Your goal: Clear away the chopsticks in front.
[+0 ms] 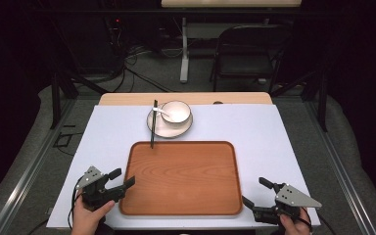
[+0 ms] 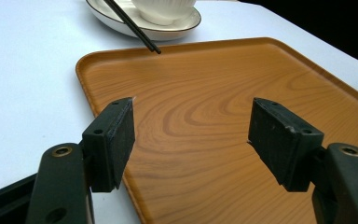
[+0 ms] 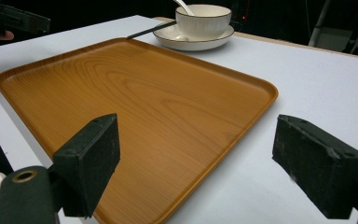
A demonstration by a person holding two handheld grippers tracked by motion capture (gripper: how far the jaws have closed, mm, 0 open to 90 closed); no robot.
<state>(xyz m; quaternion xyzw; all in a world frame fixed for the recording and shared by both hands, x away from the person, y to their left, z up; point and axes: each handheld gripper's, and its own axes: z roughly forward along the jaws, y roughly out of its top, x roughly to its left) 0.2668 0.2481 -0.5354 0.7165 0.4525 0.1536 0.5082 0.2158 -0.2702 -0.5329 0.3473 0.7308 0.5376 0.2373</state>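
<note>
Glossy wood-grain rounded-corner tray, ribbed white bowl on round plate.

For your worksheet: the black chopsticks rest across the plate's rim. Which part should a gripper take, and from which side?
Likely best: the near tips of the chopsticks, which jut past the plate toward the tray. They seem lifted off the white table, leaving room for a jaw either side. Come from above with the open left gripper, the nearer one.

dark room, folding chair, perhaps carpet
</note>
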